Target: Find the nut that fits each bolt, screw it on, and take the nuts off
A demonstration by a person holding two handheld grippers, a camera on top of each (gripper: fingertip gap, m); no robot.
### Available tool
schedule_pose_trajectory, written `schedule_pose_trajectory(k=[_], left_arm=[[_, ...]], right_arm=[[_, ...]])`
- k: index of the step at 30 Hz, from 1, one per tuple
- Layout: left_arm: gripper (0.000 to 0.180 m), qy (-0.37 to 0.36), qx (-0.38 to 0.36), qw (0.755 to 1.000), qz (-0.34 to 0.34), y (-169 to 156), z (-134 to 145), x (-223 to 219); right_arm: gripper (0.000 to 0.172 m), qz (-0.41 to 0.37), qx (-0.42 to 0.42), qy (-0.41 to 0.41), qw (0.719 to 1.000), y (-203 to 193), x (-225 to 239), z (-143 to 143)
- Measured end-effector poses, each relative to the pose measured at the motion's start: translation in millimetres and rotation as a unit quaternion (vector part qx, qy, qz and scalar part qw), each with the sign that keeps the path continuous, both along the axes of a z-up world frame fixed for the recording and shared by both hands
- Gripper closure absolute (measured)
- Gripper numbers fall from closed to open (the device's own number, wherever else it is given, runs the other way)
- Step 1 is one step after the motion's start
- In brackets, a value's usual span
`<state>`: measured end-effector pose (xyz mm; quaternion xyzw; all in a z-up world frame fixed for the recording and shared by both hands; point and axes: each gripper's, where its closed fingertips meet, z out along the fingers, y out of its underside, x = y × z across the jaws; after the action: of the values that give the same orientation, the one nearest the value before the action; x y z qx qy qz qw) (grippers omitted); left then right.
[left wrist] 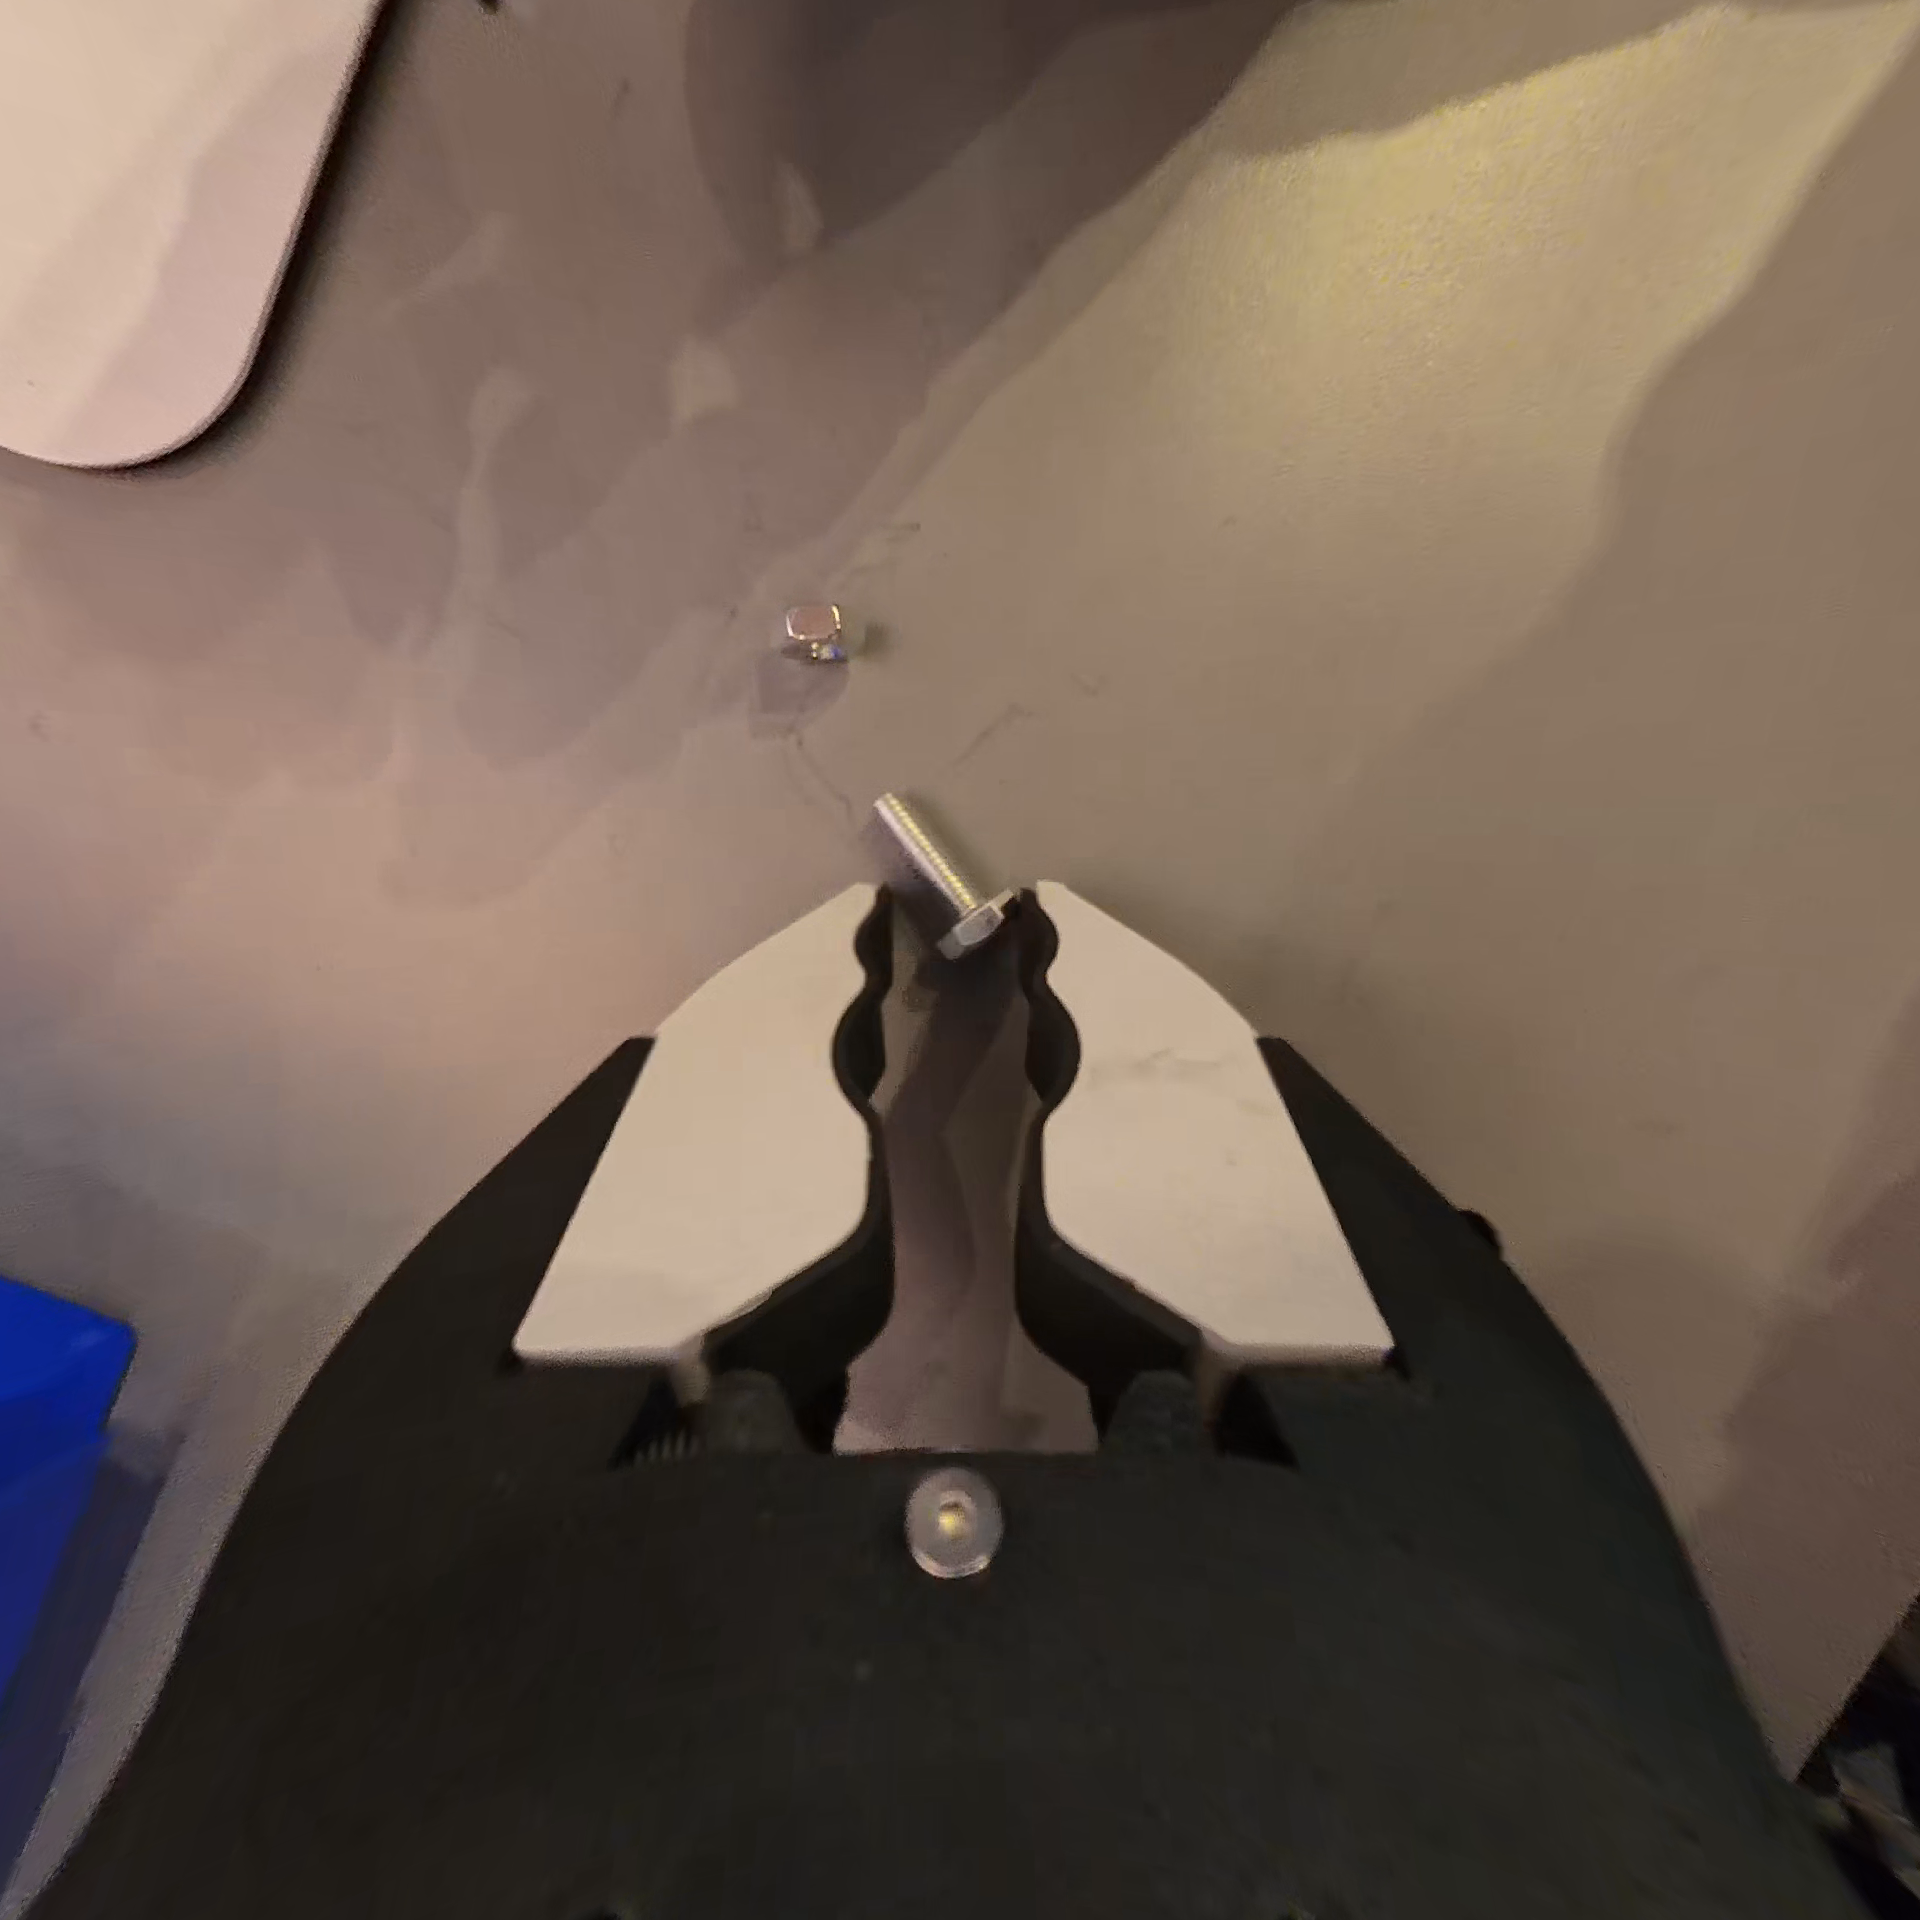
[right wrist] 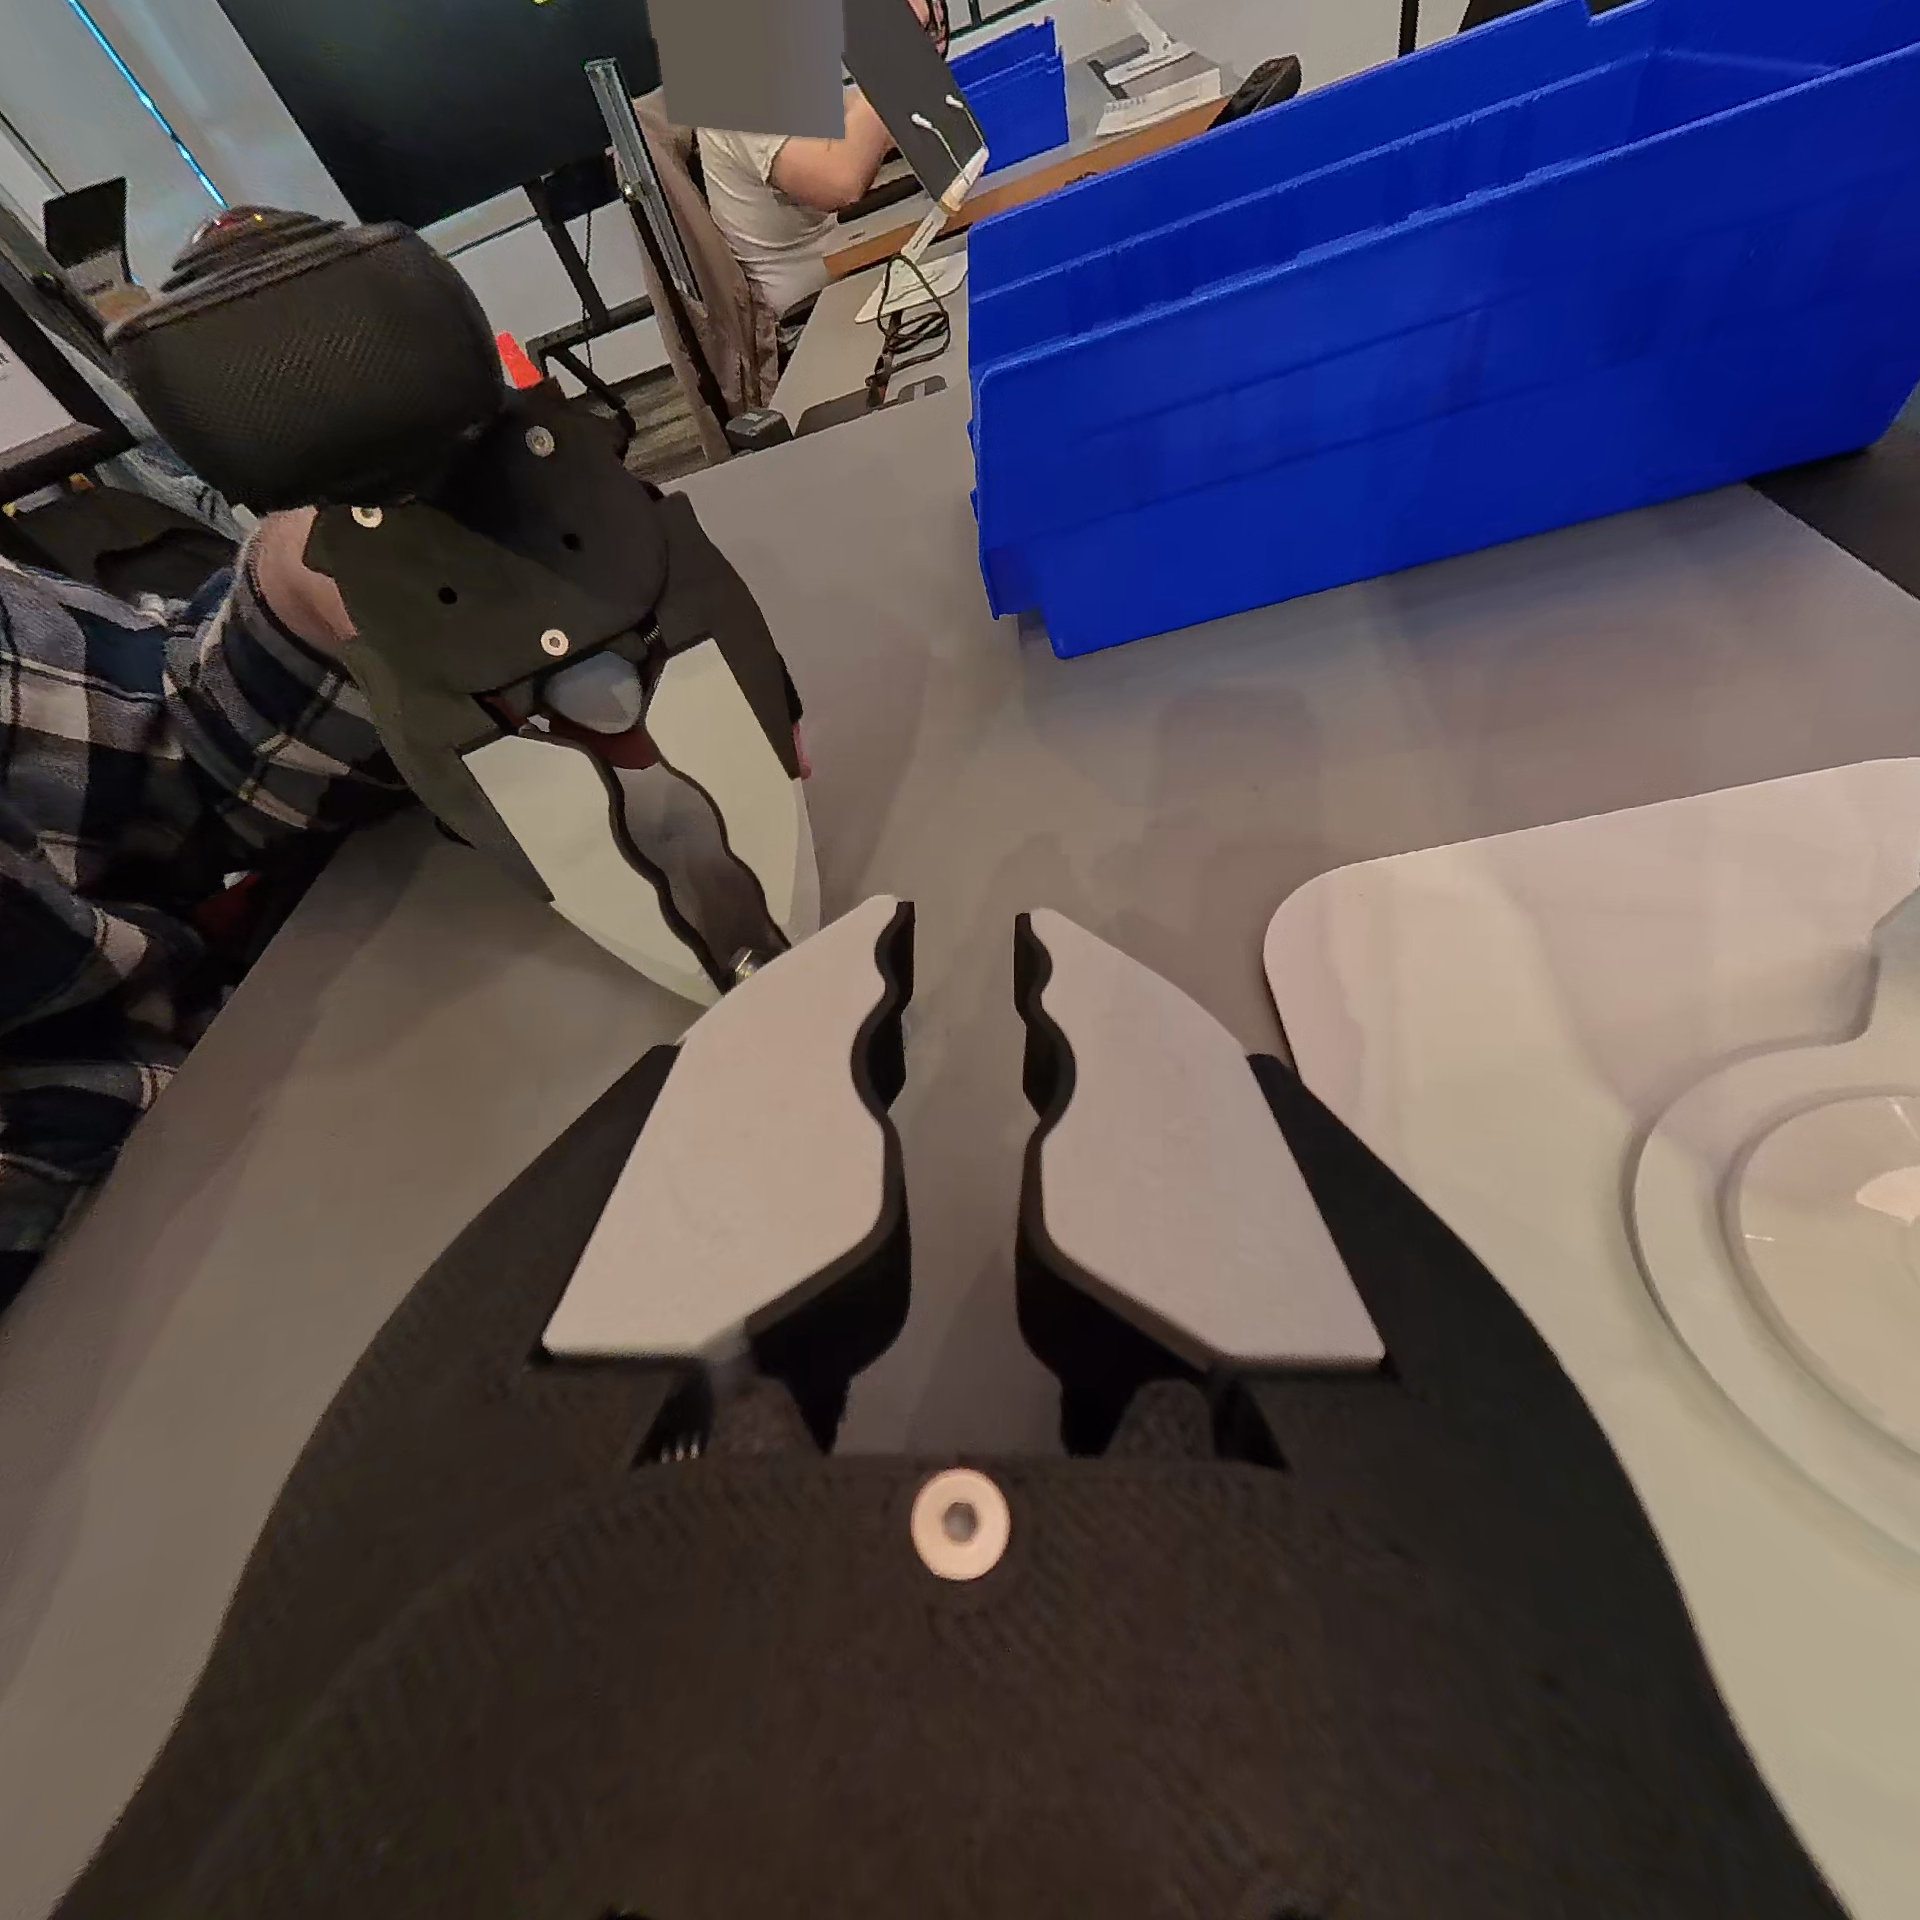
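Note:
A silver hex bolt [left wrist: 940, 878] lies on the grey table [left wrist: 1351, 623], its threaded end pointing away. My left gripper [left wrist: 958, 902] is open, low at the table. The bolt's head sits between the fingertips: it touches the right pad, and a gap shows at the left pad. A small silver nut [left wrist: 816, 636] lies on the table a little beyond the bolt. In the right wrist view the left gripper [right wrist: 743, 961] stands tip-down at the left with the bolt head [right wrist: 745, 964] at its tips. My right gripper [right wrist: 964, 914] is open and empty above the table beside it.
Stacked blue bins [right wrist: 1434, 343] stand at the back right. A white tray [right wrist: 1507, 987] with a clear dish [right wrist: 1787, 1247] lies to the right; its corner shows in the left wrist view [left wrist: 135, 229]. A plaid sleeve [right wrist: 94, 748] is at the left edge. There is about 12 centimeters between the tips of the two grippers.

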<state>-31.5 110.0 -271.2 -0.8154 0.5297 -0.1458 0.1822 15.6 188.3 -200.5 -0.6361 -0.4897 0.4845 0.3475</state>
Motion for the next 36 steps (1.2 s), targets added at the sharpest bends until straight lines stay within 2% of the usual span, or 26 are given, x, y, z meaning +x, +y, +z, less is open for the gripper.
schedule_pose_trajectory(k=[5, 13, 20, 26, 29, 36], left_arm=[[0.165, -0.007, -0.004, 1.0, -0.002, -0.9, -0.1, 1.6], [0.166, -0.013, 0.01, 1.0, -0.011, 1.6, 1.0, 2.3], [0.166, -0.064, 0.081, 0.995, 0.002, 18.1, 29.5, 2.1], [0.166, -0.128, 0.194, 0.973, 0.002, 35.8, 58.4, 13.8], [0.166, -0.178, 0.217, 0.96, 0.006, 38.5, 67.3, 25.0], [0.166, -0.223, 0.292, 0.93, 0.009, 40.9, 88.1, 40.2]], right_arm=[[0.153, 0.001, 0.002, -0.003, 1.0, -0.6, -0.5, -0.9], [0.153, 0.003, 0.009, -0.007, 1.0, -2.2, -0.7, -1.5], [0.151, 0.01, 0.014, 0.001, 1.0, -4.9, 0.0, 1.0], [0.15, 0.034, -0.017, 0.066, 0.997, -14.6, -1.3, 18.6], [0.15, 0.038, -0.056, 0.101, 0.993, -17.7, -2.9, 26.9], [0.151, 0.039, -0.091, 0.122, 0.988, -20.0, -5.5, 30.9]])
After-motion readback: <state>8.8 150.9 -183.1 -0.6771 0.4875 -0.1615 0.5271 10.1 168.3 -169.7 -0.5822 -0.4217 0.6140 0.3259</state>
